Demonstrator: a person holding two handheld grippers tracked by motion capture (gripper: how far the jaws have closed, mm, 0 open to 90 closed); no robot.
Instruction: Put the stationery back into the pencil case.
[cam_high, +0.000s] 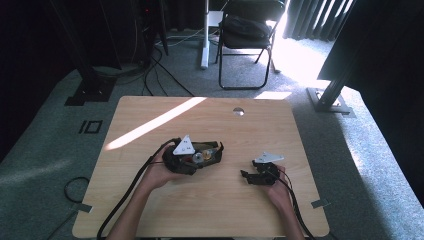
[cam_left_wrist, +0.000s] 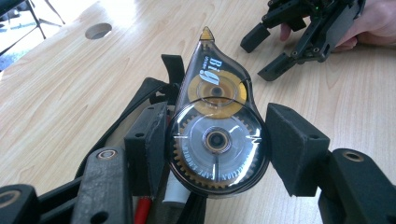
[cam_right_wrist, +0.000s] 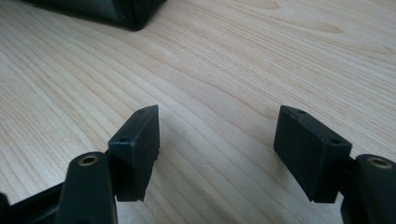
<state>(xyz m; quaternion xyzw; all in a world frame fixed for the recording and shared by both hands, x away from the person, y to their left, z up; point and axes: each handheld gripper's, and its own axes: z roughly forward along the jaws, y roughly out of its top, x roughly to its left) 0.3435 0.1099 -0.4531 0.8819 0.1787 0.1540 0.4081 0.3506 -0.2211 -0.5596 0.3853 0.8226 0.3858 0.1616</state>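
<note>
A clear correction tape dispenser (cam_left_wrist: 217, 116) with yellow and grey reels sits between the pads of my left gripper (cam_left_wrist: 218, 142), which is shut on its round body. Its tip points away from the camera. Just beneath it lies an open black pencil case (cam_left_wrist: 147, 93) with a red pen (cam_left_wrist: 142, 205) and a white item inside. In the high view the left gripper (cam_high: 210, 155) is over the pencil case (cam_high: 197, 165) at the table's middle. My right gripper (cam_high: 245, 175) rests low to the right, open, with only bare wood between its fingers (cam_right_wrist: 135, 144). From the left gripper view, the right gripper (cam_left_wrist: 266, 53) faces the dispenser.
The wooden table (cam_high: 210, 210) has a round hole (cam_high: 238, 111) near its far edge and a sunlit stripe at the left. A dark corner of the pencil case (cam_right_wrist: 116, 11) lies ahead of the right gripper. Cables trail off the near edge. A folding chair (cam_high: 245, 30) stands beyond the table.
</note>
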